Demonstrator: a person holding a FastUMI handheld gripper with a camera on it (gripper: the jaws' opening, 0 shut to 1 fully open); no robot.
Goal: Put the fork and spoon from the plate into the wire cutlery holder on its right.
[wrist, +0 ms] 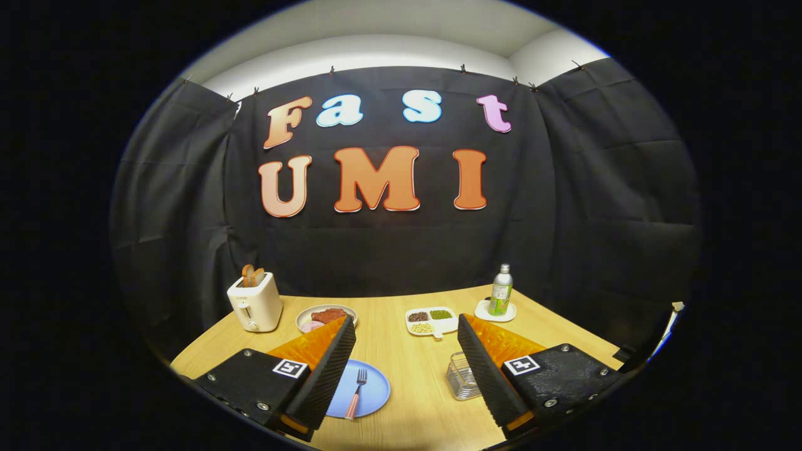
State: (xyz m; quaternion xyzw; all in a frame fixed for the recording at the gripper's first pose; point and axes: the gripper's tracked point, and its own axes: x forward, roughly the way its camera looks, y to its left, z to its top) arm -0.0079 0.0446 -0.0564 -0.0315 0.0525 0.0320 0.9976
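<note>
The gripper (406, 369) is hovering over the table (413, 401) with its fingers spread wide, grasping nothing; the fork (357, 391) is lying on the plate (376, 389) just ahead of the left finger, the spoon is not making itself seen, and the wire holder (462, 377) beside the right finger is looking empty, so the work seems barely begun. Beyond the fingers a toaster (255, 302), a dish of food (326, 316), a divided tray (431, 321) and a bottle (500, 290) are standing well apart; nothing is blocking the way between plate and holder.
</note>
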